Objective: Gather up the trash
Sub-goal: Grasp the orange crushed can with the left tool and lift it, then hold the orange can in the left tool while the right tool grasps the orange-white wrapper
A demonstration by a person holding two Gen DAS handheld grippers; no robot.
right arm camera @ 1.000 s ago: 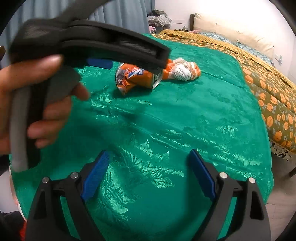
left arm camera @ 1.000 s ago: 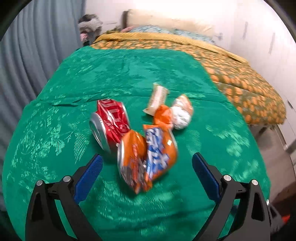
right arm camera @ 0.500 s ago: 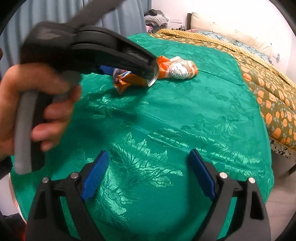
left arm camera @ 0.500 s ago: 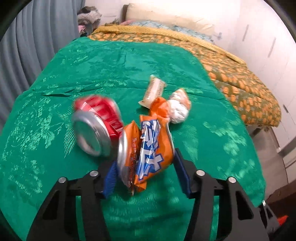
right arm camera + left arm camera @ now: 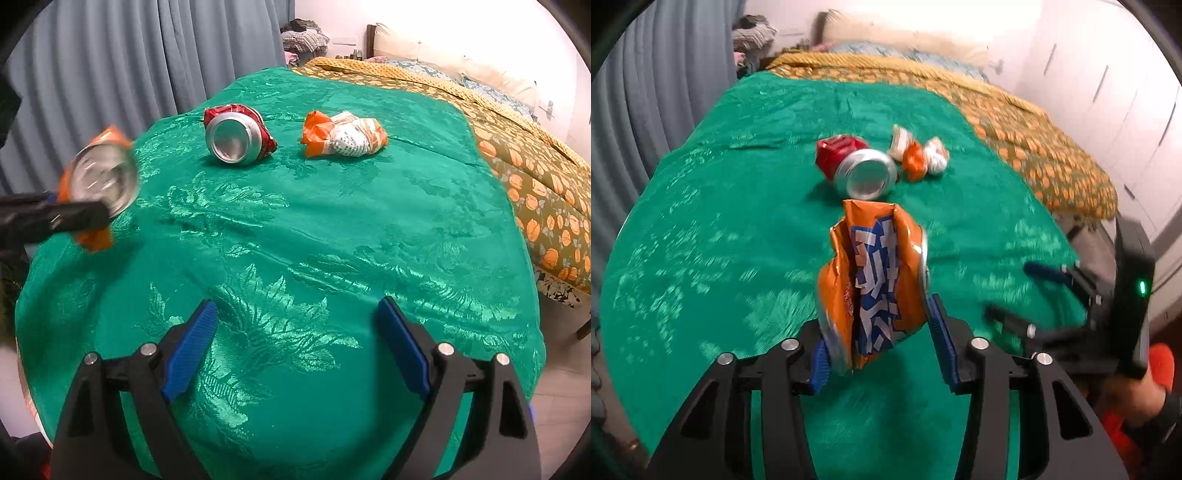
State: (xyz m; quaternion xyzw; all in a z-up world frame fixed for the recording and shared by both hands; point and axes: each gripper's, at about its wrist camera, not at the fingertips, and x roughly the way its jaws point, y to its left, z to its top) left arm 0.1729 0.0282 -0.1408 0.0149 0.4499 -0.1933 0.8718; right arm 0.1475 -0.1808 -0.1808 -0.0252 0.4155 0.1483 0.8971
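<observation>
Crushed orange can sits clamped between the blue pads of your left tongs, lifted clear of the green bedspread; the carry step looks underway. Next you need a bin, and none shows in either view, so keep the squeeze firm while you find one. Behind it on the bed lie the red can and a crumpled wrapper, well apart from your right tongs, which stand wide apart over bare cloth with nothing between them.
</observation>
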